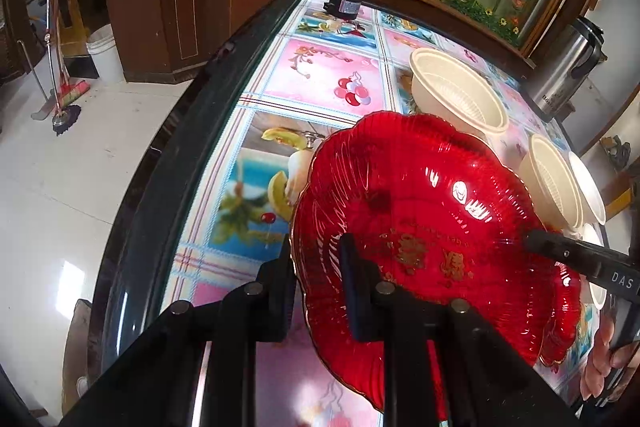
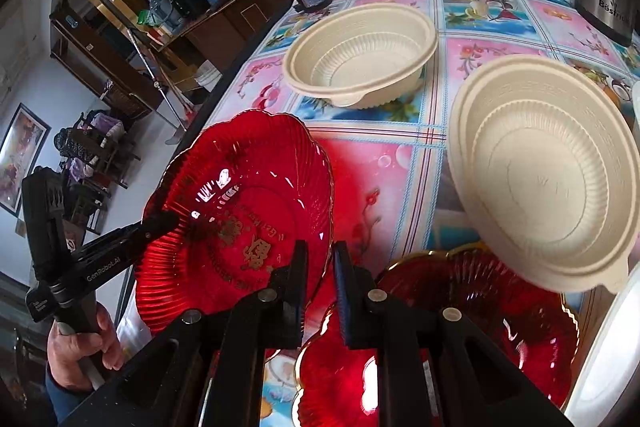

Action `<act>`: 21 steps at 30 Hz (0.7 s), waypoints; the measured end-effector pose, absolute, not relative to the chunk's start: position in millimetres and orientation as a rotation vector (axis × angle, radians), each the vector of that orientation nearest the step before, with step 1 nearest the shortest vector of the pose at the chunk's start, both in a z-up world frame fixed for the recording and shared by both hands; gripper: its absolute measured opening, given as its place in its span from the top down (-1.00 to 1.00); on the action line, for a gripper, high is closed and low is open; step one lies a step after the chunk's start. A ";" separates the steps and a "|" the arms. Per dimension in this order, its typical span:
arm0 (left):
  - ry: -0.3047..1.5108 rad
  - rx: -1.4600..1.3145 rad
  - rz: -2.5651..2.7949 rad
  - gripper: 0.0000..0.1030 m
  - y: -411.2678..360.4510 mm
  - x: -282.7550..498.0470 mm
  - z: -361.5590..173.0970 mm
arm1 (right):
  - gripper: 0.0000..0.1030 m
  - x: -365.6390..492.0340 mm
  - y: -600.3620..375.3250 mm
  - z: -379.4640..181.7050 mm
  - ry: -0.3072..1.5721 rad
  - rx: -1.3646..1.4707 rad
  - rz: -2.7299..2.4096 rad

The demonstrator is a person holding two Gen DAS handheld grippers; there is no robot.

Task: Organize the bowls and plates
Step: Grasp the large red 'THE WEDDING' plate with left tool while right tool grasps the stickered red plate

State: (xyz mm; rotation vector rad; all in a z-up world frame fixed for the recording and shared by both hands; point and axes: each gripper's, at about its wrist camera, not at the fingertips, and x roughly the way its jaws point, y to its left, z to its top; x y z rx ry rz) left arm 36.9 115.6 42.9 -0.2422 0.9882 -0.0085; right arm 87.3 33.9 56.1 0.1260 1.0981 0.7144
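A red glass plate [image 1: 420,227] with gold lettering is held tilted above the table; it also shows in the right wrist view [image 2: 240,219]. My left gripper [image 1: 316,267] is shut on its near rim. My right gripper [image 2: 320,267] is shut on the opposite rim; its finger shows in the left wrist view [image 1: 560,247]. Two more red plates [image 2: 500,315] [image 2: 336,379] lie below on the table. A cream bowl [image 2: 360,55] [image 1: 456,91] sits farther back. Another cream bowl [image 2: 548,171] [image 1: 552,183] stands nearer on the right.
The table [image 1: 320,75] has a colourful fruit-print cover and a dark curved edge [image 1: 168,155] on the left. A small black jar [image 1: 344,1] stands at the far end. A steel thermos [image 1: 564,75] stands at the right. White lids [image 1: 588,187] lie beside the bowls.
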 end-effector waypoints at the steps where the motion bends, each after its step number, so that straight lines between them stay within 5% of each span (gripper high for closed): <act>1: 0.985 -0.244 -0.009 0.62 117.4 32.9 44.5 | 0.72 84.6 33.5 56.9 1.096 0.125 0.719; 21: 0.953 -0.295 0.020 0.61 155.6 -56.3 33.3 | 0.71 12.8 29.8 44.4 1.142 0.130 0.817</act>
